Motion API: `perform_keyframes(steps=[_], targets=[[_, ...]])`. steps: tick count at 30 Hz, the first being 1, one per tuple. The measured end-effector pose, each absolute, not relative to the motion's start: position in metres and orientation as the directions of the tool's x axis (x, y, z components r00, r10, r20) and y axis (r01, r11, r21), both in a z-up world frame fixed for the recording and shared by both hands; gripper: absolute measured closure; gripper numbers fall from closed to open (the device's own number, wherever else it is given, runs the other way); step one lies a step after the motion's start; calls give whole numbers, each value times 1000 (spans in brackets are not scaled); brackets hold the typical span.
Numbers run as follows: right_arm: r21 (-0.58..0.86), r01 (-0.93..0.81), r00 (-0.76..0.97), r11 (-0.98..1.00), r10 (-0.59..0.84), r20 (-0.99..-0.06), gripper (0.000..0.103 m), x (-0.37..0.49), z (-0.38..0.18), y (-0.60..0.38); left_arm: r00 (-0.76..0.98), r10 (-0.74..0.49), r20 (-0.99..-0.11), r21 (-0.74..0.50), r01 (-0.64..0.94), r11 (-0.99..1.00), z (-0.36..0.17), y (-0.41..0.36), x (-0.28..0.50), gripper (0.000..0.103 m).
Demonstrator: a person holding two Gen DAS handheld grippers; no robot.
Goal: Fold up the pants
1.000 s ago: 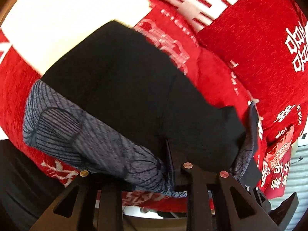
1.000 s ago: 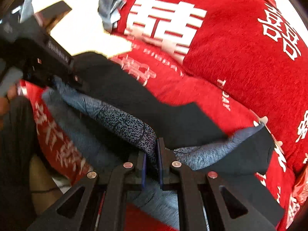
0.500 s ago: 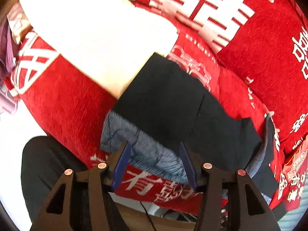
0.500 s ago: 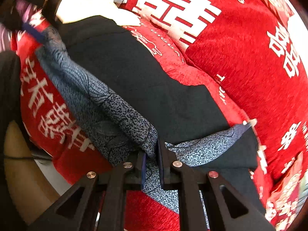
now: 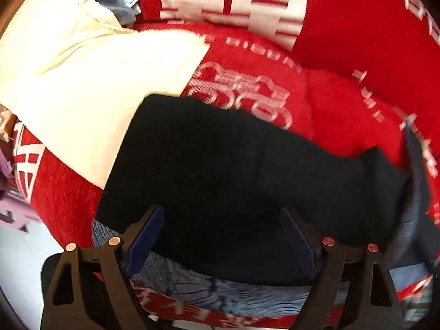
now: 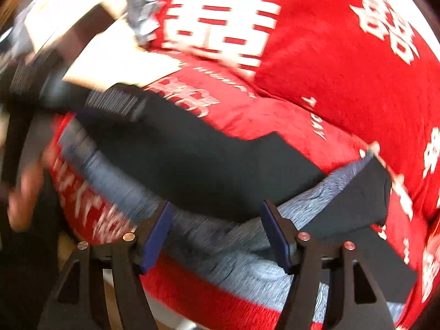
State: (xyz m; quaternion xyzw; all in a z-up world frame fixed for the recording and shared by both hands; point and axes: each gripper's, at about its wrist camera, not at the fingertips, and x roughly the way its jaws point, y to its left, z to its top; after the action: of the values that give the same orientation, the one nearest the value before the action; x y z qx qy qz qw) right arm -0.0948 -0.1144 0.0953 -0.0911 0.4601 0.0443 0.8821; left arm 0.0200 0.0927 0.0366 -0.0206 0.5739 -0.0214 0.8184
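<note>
The black pants (image 5: 233, 170) with a grey-blue patterned lining (image 5: 228, 288) lie folded across the red seat cushion (image 5: 338, 115). My left gripper (image 5: 222, 236) is open just above the pants' near edge, holding nothing. In the right wrist view the pants (image 6: 198, 159) stretch from upper left to right, with the patterned lining (image 6: 228, 244) hanging over the cushion's front edge. My right gripper (image 6: 217, 228) is open over that lining, empty. The left gripper's body (image 6: 55, 82) shows blurred at the upper left of the right wrist view.
A cream cloth (image 5: 82, 82) covers the cushion to the left of the pants. Red back cushions with white characters (image 5: 236, 2) stand behind. A grey garment (image 5: 115, 2) lies at the back left. The cushion's front edge (image 6: 192, 291) drops off just below my grippers.
Both grippers have opened and let go of the pants. The left let go first and drew back; the right released just now. The pants now rest on the cushion.
</note>
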Motion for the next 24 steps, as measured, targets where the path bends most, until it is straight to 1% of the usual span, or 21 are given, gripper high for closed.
perform_keyframes(steps=[2, 5, 6, 7, 8, 10, 14, 16, 18, 20, 22, 23, 24], targets=[[-109, -111, 518, 988, -36, -855, 29, -73, 82, -120, 358, -34, -933, -21, 40, 999, 32, 88, 12, 16], [-61, -93, 435, 994, -14, -901, 29, -62, 59, -119, 376, -7, -927, 29, 91, 995, 30, 84, -7, 15], [-56, -99, 397, 993, -12, -918, 29, -65, 48, -117, 372, -5, -928, 35, 102, 994, 28, 83, -13, 9], [-82, -107, 400, 991, -33, -916, 29, -71, 42, -113, 356, -10, -935, 32, 110, 993, 24, 83, -16, 1], [-114, -119, 434, 986, -51, -900, 29, -79, 42, -109, 333, -13, -943, 25, 110, 994, 19, 84, -19, 1], [-120, -126, 436, 985, -53, -898, 29, -92, 43, -106, 305, -24, -952, 10, 107, 994, 12, 87, -25, 1], [-107, -151, 417, 983, -34, -908, 28, -99, 56, -110, 313, -44, -949, -9, 114, 993, 25, 89, -24, 1], [-99, -118, 454, 988, -35, -890, 28, -89, 67, -118, 333, -69, -940, -39, 95, 995, 34, 93, -20, 1], [-96, -80, 474, 992, -46, -879, 27, -73, 75, -122, 323, -62, -944, -39, 77, 996, 32, 94, -14, 1], [-83, -77, 457, 994, -38, -889, 24, -49, 71, -120, 287, -32, -957, -14, 65, 998, 20, 96, -9, 1], [-76, -104, 405, 992, -28, -914, 24, -30, 58, -113, 294, -31, -955, -12, 66, 998, 15, 96, -11, 1], [-112, -124, 380, 986, -57, -923, 24, -22, 46, -110, 297, -28, -954, -7, 74, 997, 15, 95, -12, 1], [-151, -108, 380, 983, -99, -920, 22, -20, 42, -112, 290, -27, -957, -2, 86, 996, 14, 95, -14, 1]])
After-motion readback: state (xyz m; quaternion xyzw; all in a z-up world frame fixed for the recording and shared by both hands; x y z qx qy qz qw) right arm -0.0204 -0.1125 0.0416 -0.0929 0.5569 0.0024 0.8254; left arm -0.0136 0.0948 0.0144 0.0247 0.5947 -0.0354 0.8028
